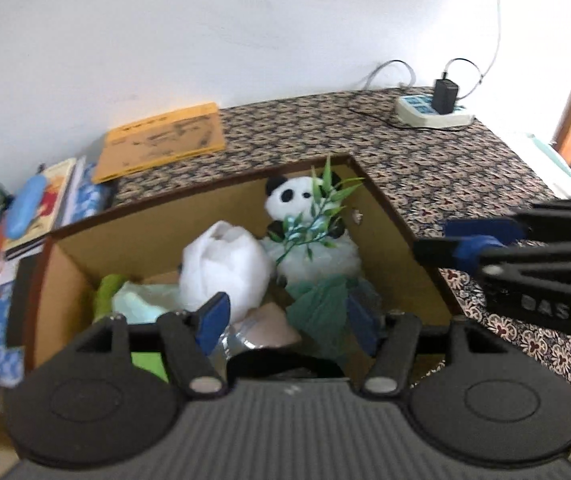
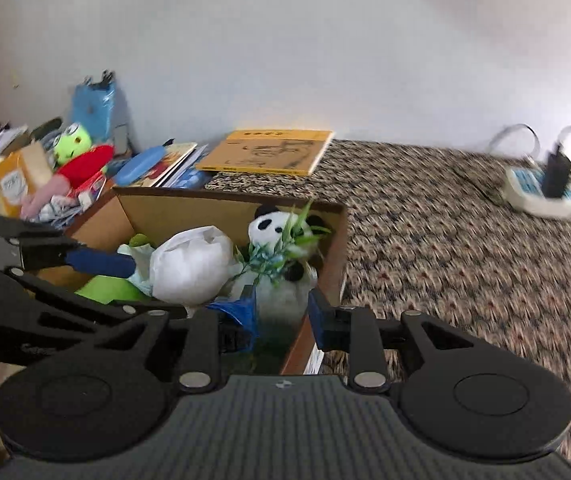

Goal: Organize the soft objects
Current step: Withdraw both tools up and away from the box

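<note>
You are holding two grippers over one open cardboard box (image 1: 385,208) that sits on a patterned cloth (image 1: 425,152). Your left gripper (image 1: 289,320) hangs over the near side of the box with its two blue-padded fingers (image 1: 215,318) spread apart, and nothing is pinched between them; soft items lie below the gap. Your right gripper (image 2: 281,316) is just at the near right corner of the box, its jaws parted too, with no pad pressing on anything; the box wall and the panda's body show through the gap. Inside the box you can count one panda plush (image 1: 297,200) sitting upright in the far right corner, one sprig of artificial bamboo leaves (image 1: 321,216) leaning across its front, one white bundle in a plastic bag (image 1: 221,264) just left of the panda, one dark green cloth (image 1: 317,304) near the panda's base, one pale mint piece (image 1: 141,304) and one lime green piece (image 1: 105,292) at the left side, and a pinkish piece (image 1: 273,324) near the front. Outside the box, one yellow booklet (image 2: 269,152) lies flat on the cloth at the far side. A small pile of picture books (image 2: 173,164) and one blue case (image 2: 139,166) lie left of it. One white power strip (image 2: 541,196) with one black adapter (image 2: 557,176) plugged in sits far right. Further left, a second box (image 2: 9,184) holds one green-headed toy with a red body (image 2: 81,156).
</note>
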`<state>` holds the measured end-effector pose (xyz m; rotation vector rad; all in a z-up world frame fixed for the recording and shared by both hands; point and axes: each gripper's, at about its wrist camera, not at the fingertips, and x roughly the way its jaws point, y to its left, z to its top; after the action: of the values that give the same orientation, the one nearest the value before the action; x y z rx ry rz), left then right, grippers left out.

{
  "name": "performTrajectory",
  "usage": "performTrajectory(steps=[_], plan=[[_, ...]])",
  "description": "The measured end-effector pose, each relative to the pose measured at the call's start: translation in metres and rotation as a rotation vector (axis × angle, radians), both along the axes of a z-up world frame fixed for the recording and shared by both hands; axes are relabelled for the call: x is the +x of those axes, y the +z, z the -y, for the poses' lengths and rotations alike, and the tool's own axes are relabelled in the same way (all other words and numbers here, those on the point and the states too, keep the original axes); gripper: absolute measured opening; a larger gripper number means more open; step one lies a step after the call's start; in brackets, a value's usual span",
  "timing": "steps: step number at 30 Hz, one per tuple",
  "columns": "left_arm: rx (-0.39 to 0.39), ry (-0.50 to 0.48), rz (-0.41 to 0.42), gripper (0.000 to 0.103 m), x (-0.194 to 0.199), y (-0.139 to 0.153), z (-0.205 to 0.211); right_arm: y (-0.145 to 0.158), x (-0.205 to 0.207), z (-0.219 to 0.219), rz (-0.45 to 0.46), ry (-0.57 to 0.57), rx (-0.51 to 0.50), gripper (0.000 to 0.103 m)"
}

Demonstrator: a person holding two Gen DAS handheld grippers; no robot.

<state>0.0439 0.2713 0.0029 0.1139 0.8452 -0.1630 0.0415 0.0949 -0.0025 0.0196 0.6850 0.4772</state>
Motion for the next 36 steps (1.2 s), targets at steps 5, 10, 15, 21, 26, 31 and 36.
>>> performTrajectory(steps=[5,10,15,21,26,31,36], plan=[[0.034,0.091,0.012,0.066,-0.019,0.013,0.011,0.011,-0.02,0.01,-0.017,-0.052,0.002,0.012],[0.065,0.14,0.011,0.069,-0.04,0.022,0.033,0.019,-0.039,0.024,-0.02,-0.104,-0.015,0.013],[0.084,0.159,-0.005,0.071,-0.058,0.024,0.065,0.023,-0.058,0.043,-0.027,-0.15,-0.086,0.014],[0.103,0.161,-0.023,0.072,-0.074,0.018,0.104,0.017,-0.079,0.082,-0.032,-0.231,-0.075,0.015],[0.121,0.172,-0.029,0.072,-0.086,0.013,0.127,0.007,-0.089,0.108,-0.063,-0.268,-0.085,0.015],[0.122,0.209,-0.047,0.073,-0.094,0.008,0.133,-0.003,-0.096,0.116,-0.105,-0.268,-0.106,0.015],[0.131,0.258,-0.067,0.073,-0.095,0.007,0.125,-0.006,-0.097,0.107,-0.147,-0.233,-0.093,0.015]])
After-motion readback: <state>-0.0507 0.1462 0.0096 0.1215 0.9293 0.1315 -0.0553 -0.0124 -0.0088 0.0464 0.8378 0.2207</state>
